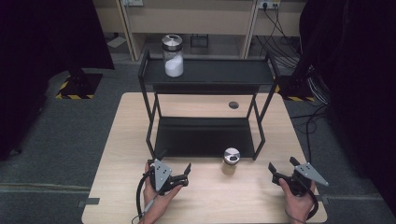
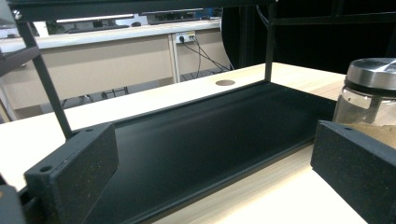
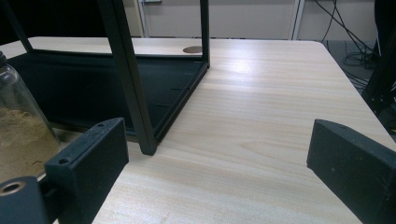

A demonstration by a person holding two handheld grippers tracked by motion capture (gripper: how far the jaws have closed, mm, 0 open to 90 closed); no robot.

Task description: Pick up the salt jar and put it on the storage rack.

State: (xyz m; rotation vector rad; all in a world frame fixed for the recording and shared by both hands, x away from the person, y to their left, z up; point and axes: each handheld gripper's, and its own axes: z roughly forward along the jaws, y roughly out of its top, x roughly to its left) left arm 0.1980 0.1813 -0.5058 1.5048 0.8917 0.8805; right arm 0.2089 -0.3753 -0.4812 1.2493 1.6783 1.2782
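Fingers [image 3: 88,154] flank brown powder in jar [image 3: 18,135]; high view: lid [image 1: 231,155].

Upright steel-lidded jar [image 1: 230,161] of brown powder

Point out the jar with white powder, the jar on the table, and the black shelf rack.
White-powder jar [image 1: 173,65], high view, glass body.
Table jar [image 1: 231,156], high view, metal lid.
Shelf rack [image 1: 210,71], high view, top shelf surface.

The high view looks forward and down over the whole counter [image 1: 140,140]. Both gripper views sit low, close above the counter, facing the black rack [image 2: 201,140]; each shares the rack's bottom tray and the sand-filled jar [image 3: 18,135].
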